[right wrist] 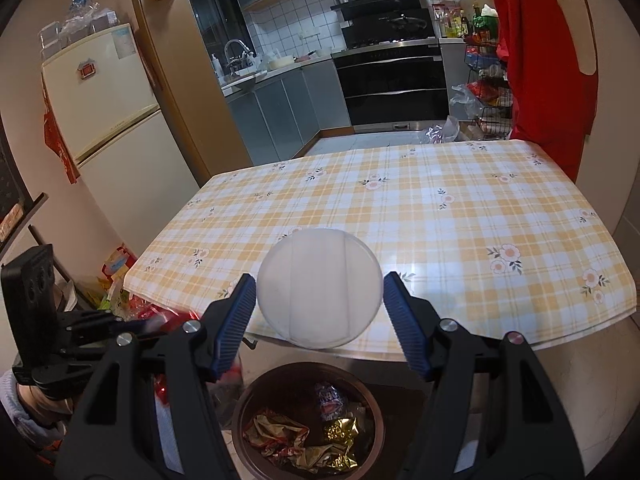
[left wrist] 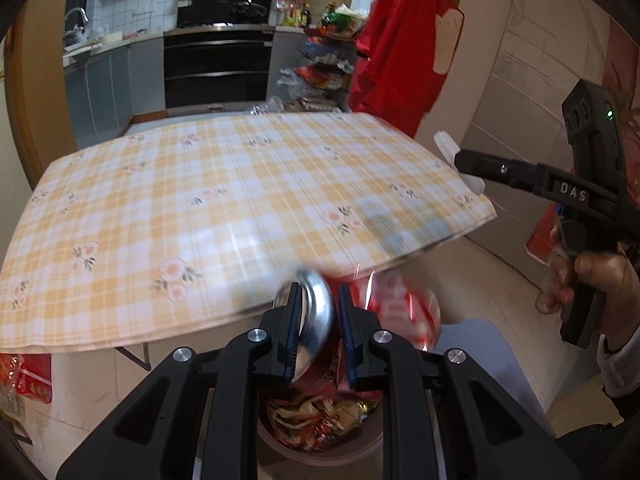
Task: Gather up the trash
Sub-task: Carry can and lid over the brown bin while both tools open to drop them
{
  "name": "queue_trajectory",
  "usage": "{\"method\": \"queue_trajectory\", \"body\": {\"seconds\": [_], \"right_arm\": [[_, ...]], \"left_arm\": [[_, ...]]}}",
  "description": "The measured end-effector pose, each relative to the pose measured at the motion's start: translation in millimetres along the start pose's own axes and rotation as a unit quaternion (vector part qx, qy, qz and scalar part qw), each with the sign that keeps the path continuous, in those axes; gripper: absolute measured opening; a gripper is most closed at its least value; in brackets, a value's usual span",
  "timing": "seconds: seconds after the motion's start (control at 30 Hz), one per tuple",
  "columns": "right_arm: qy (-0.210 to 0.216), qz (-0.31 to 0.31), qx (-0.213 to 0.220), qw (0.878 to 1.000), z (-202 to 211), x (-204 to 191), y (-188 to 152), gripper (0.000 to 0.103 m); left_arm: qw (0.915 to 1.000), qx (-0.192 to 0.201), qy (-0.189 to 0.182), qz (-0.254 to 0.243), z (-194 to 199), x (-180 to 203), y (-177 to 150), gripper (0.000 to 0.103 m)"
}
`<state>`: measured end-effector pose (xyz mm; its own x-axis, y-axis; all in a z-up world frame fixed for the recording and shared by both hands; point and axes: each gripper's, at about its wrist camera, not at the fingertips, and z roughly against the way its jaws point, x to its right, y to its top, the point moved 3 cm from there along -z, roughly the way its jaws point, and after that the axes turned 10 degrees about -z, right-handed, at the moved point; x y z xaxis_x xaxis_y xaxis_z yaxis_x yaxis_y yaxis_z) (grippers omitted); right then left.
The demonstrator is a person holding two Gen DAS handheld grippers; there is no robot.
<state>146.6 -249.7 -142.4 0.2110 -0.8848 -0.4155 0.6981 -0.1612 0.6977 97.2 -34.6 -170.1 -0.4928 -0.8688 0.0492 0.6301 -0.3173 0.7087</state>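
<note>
While a blurred red wrapper [left wrist: 394, 304] is pinched in the narrow left tool [left wrist: 318, 332] above the half-hidden bin [right wrist: 308, 420], a clear cup [right wrist: 318, 288] is held between the wide right tool's [right wrist: 318, 322] jaws before the counter [right wrist: 460, 216].

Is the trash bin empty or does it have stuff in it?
Partly filled. The bin below the table edge holds crumpled wrappers, gold and red, across its bottom; its upper wall shows bare.
</note>
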Motion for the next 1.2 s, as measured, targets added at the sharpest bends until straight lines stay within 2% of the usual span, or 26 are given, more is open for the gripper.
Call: {"method": "queue_trajectory", "body": {"seconds": [0.23, 0.47, 0.73, 1.0, 1.2], "right_arm": [[-0.005, -0.006, 0.0, 1.0, 8.0, 6.9, -8.6, 0.066], [-0.007, -0.003, -0.004, 1.0, 12.6, 7.2, -15.1, 0.066], [-0.007, 0.007, -0.026, 1.0, 5.3, -2.3, -33.1, 0.066], [-0.009, 0.022, -0.055, 0.998, -6.3, -19.9, -60.6, 0.066], [-0.006, 0.036, -0.078, 0.996, -16.8, -33.1, -74.6, 0.067]], "left_arm": [[0.9999, -0.002, -0.016, -0.007, -20.8, 11.4, 4.4, 0.016], [0.9998, 0.014, 0.003, -0.011, -13.5, 11.3, 14.8, 0.018], [0.9969, 0.047, 0.062, 0.013, 18.6, -14.9, 10.0, 0.057], [0.9914, 0.066, 0.106, 0.038, 42.9, -36.2, -7.2, 0.088], [0.989, 0.072, 0.122, 0.044, 51.7, -42.8, -13.7, 0.095]]}}
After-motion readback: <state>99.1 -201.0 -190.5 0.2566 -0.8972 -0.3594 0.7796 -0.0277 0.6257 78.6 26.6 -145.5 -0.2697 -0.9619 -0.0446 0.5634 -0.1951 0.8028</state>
